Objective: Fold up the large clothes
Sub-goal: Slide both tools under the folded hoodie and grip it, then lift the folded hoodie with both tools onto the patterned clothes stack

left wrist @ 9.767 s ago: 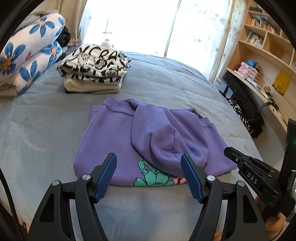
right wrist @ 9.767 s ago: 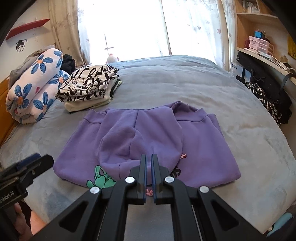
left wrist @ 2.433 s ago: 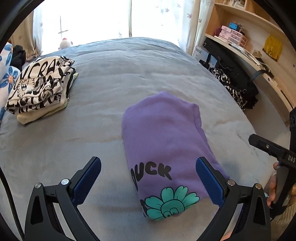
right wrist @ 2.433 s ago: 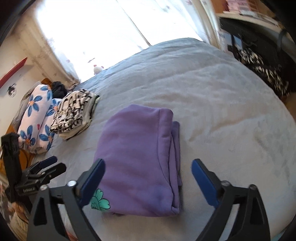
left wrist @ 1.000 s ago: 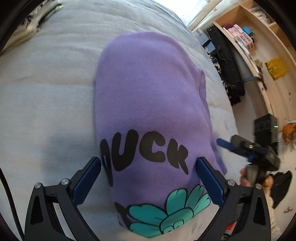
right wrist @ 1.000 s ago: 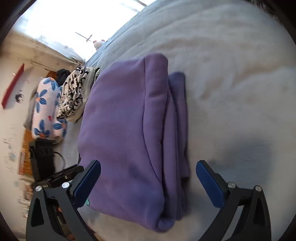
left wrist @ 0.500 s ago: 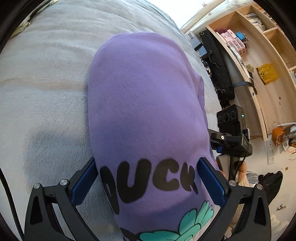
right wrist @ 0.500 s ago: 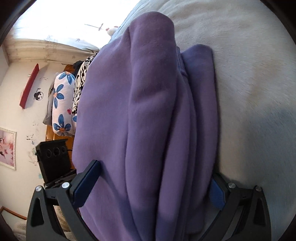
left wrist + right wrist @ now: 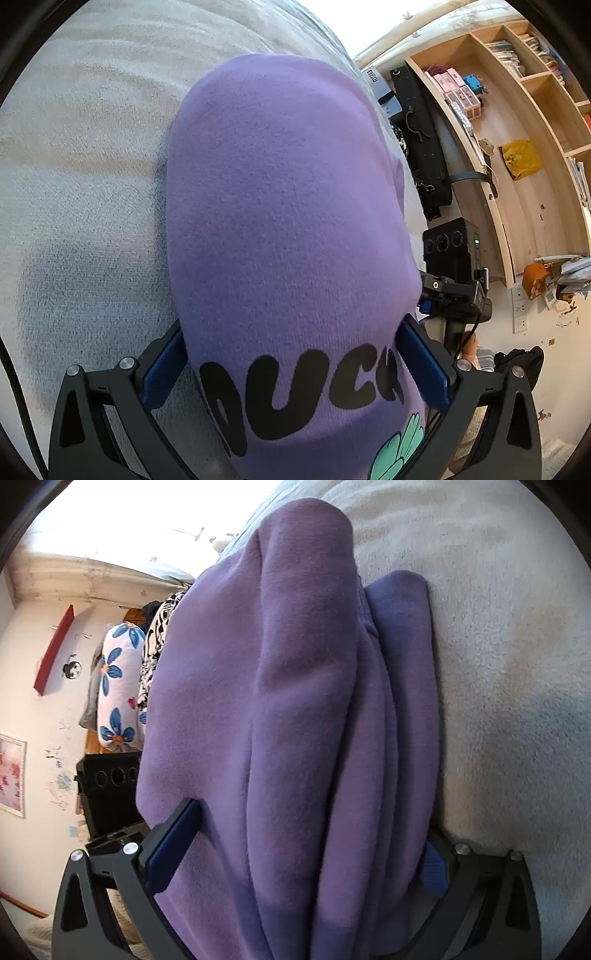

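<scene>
The purple hoodie (image 9: 280, 206) lies folded into a thick bundle on the grey bed (image 9: 81, 147), its black "DUCK" lettering and green flower facing me. My left gripper (image 9: 290, 365) is open and straddles the printed end, its blue pads beside the bundle's two sides. From the opposite end, my right gripper (image 9: 310, 842) is open too and straddles the layered folds of the hoodie (image 9: 295, 701). Its right pad is mostly hidden behind cloth. Each gripper's body shows past the bundle in the other's view, the right one (image 9: 450, 291) and the left one (image 9: 110, 786).
A stack of black-and-white folded clothes (image 9: 159, 635) and a floral pillow (image 9: 118, 686) sit at the bed's far side. Wooden shelves (image 9: 517, 110) and a black bag (image 9: 421, 147) stand beyond the bed edge. Grey blanket (image 9: 498, 627) extends around the bundle.
Both grippers have pushed in over the folded hoodie from opposite ends, so the bundle now fills the gap between each pair of fingers. Finger spacing looks unchanged.
</scene>
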